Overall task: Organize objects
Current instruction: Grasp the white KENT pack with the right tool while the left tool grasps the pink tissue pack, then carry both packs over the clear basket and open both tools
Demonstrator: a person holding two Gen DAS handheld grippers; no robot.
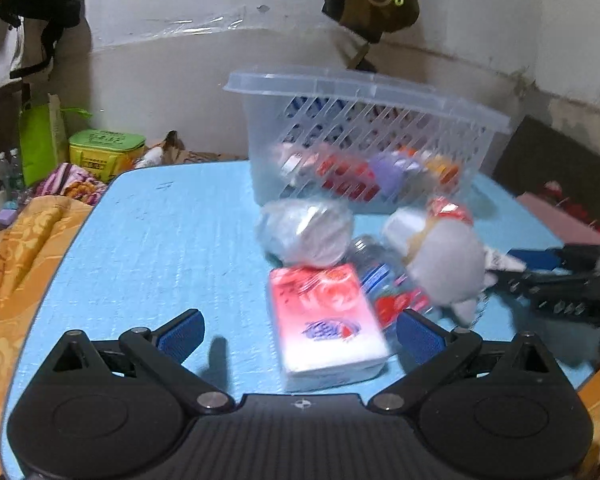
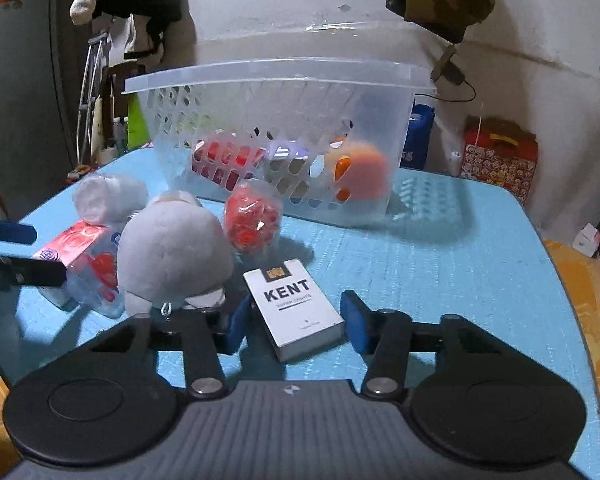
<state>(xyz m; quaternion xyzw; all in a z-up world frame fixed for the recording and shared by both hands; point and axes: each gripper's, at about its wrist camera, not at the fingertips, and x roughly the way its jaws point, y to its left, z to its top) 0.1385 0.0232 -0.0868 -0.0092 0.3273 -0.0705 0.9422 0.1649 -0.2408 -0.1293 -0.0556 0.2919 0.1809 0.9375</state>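
A clear plastic basket (image 1: 364,96) (image 2: 276,76) holding several packets stands at the far side of the blue table (image 1: 148,248). My left gripper (image 1: 300,334) is open around the near end of a pink tissue pack (image 1: 328,316), not touching it. Beyond lie a wrapped white bundle (image 1: 306,230), a clear bottle (image 1: 384,280) and a grey plush toy (image 1: 444,264) (image 2: 172,248). My right gripper (image 2: 296,320) is open, its fingers on either side of a white KENT cigarette box (image 2: 296,304). A red packet (image 2: 252,220) lies behind the box.
The right gripper shows at the right edge of the left wrist view (image 1: 568,280). Orange bedding (image 1: 16,248) lies left of the table, with a green tub (image 1: 106,152) behind. A red box (image 2: 498,156) stands at the back right. Bare table (image 2: 440,264) lies right of the cigarette box.
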